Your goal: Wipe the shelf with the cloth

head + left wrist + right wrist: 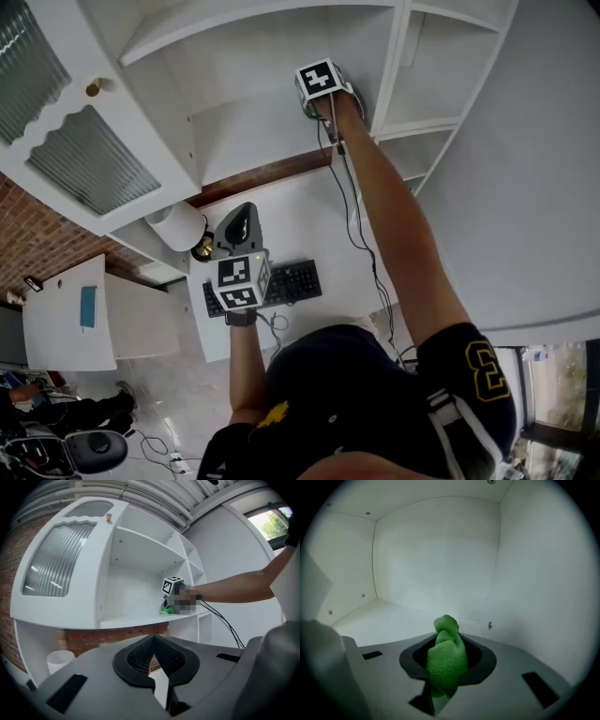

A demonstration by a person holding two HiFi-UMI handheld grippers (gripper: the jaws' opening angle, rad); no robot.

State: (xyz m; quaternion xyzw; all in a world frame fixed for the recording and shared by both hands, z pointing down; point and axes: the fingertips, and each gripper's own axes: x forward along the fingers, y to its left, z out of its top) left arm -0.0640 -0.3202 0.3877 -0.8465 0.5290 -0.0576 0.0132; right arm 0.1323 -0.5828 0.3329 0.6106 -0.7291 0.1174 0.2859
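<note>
The green cloth (pixel 446 660) is bunched between the jaws of our right tongs (pixel 447 637), which are clamped tight on it, with a tuft poking out past the tips. We hold it low over the shelf (pixel 389 620) board, near the back right corner of the open white cabinet (pixel 105 573); the left gripper view shows the cloth down at the board. Our left tongs (pixel 153 641) sit lower, out in front of the cabinet, jaws closed together on nothing. Below them, a white worktop (pixel 309 220) carries a black keyboard (pixel 291 281).
</note>
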